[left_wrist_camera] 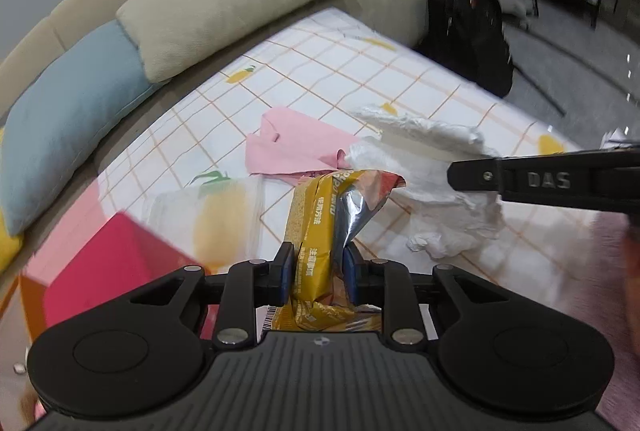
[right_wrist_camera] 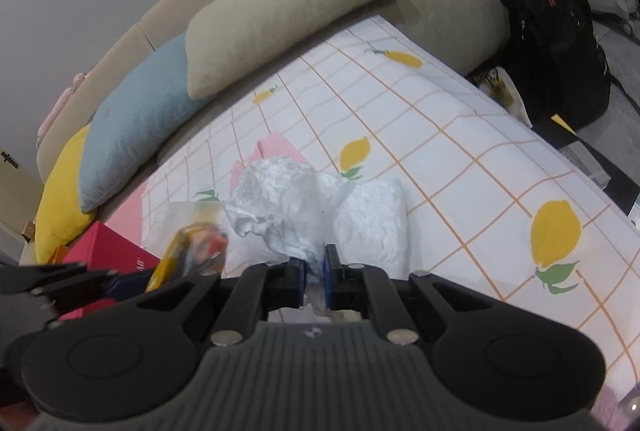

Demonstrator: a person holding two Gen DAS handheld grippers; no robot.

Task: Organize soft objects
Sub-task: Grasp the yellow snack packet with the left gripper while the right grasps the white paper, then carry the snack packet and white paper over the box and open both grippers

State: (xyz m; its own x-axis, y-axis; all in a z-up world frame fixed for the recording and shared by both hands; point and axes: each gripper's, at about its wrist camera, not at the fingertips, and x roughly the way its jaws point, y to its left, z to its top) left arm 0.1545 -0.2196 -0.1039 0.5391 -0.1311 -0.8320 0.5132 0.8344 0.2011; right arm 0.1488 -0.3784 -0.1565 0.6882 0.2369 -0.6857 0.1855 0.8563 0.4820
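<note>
Lemon-print sheet (right_wrist_camera: 460, 151) below — left gripper (left_wrist_camera: 316, 271) clamps yellow wrapper (left_wrist_camera: 316, 215), right gripper (right_wrist_camera: 314, 281) pinches white bag (right_wrist_camera: 280, 199); carry both toward red box (left_wrist_camera: 108, 263), eight o'clock.

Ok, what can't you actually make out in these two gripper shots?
- Yellow snack wrapper: lower end hidden behind the left gripper body, left view; blurred in right view.
- White plastic bag: its pinched end hidden between the right gripper fingers.
- Red box: motion-blurred, print unreadable.
</note>
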